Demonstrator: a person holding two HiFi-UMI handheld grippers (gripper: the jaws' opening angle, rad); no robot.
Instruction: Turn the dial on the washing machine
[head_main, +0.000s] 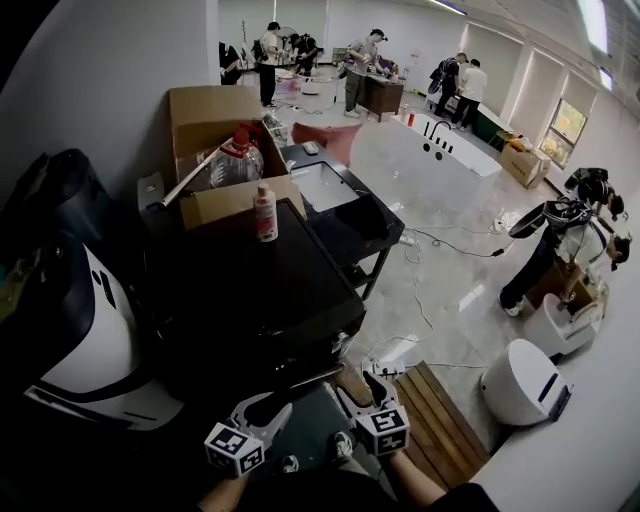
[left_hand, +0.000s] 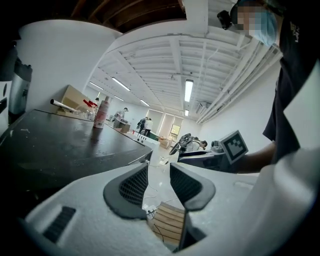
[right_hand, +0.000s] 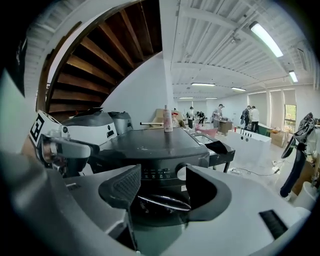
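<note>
- Facing the washing machine (right_hand: 150, 145), the right claw (right_hand: 161, 186) has its jaws apart, gripping nothing; the dial (right_hand: 180, 171) sits on the front panel (right_hand: 152, 173), just beyond them.
- Left claw (left_hand: 159, 181): jaws apart too, empty.

Your head camera looked steeply down from just above the washer (head_main: 250, 290), close over its dark top, with the hall stretching away beyond it. The camera on your left gripper (left_hand: 157, 187) sat low by the washer's near corner and faced level along the top toward the far windows (left_hand: 175, 131). The camera on your right gripper (right_hand: 162, 187) faced the washer's front squarely from close by. All three views shared the washer's top and the bottle (head_main: 265, 212) standing on it.
</note>
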